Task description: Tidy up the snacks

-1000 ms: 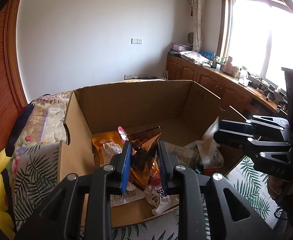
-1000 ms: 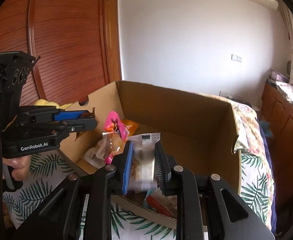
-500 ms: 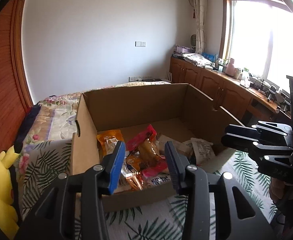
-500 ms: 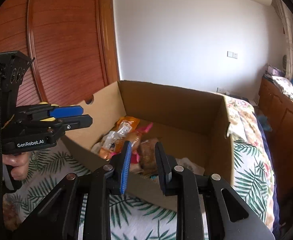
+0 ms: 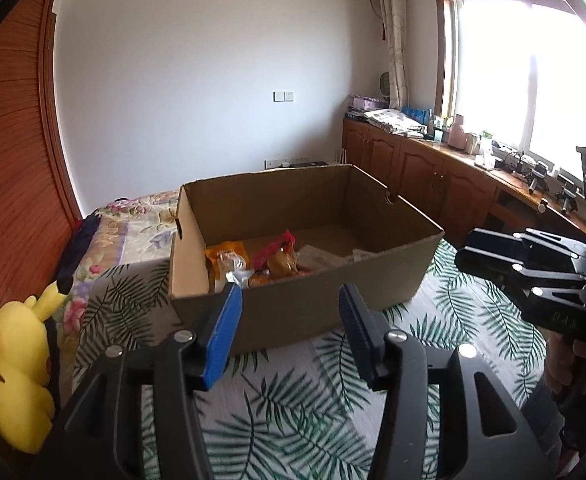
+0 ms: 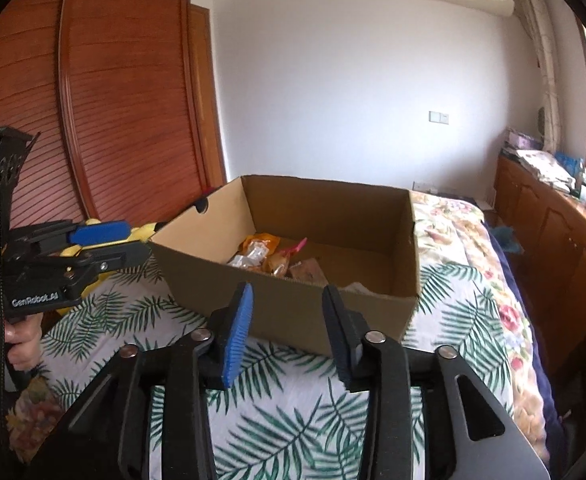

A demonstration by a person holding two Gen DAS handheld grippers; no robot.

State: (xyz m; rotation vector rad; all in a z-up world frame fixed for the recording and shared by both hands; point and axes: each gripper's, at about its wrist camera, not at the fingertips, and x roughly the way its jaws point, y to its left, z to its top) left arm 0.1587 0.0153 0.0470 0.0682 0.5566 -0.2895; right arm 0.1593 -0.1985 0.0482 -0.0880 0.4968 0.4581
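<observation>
While we are holding both grippers back from the cardboard box point(image 5: 301, 308), their jaws are opening and nothing is sitting between the pads. Our left gripper point(image 5: 291, 312) is pointing at the near wall of the box, its blue pads spread apart over the leaf-print bedspread point(image 5: 293, 412). Our right gripper point(image 6: 287, 312) is doing the same from the other side, its jaws parting with only the box wall and bedspread showing in the gap.

We are seeing the snacks point(image 5: 267, 260) lying inside the box, heaped toward its left near corner in the left wrist view: an orange packet point(image 5: 227, 252), a red-pink wrapper point(image 5: 277, 244) and a few paler packs beside them. In the right wrist view the same pile point(image 6: 271, 258) is sitting against the near wall, with bare cardboard floor behind it. The box is standing open on the bed, its handle cut-outs showing on both short sides.

We are also catching each gripper in the other's camera: the right one is reaching in from the right edge of the left view point(image 5: 533, 264), and the left one, held by a hand point(image 6: 11, 340), is coming in from the left edge of the right view. A yellow plush toy point(image 5: 17, 364) is lying on the bed, left of the box and apart from it.
</observation>
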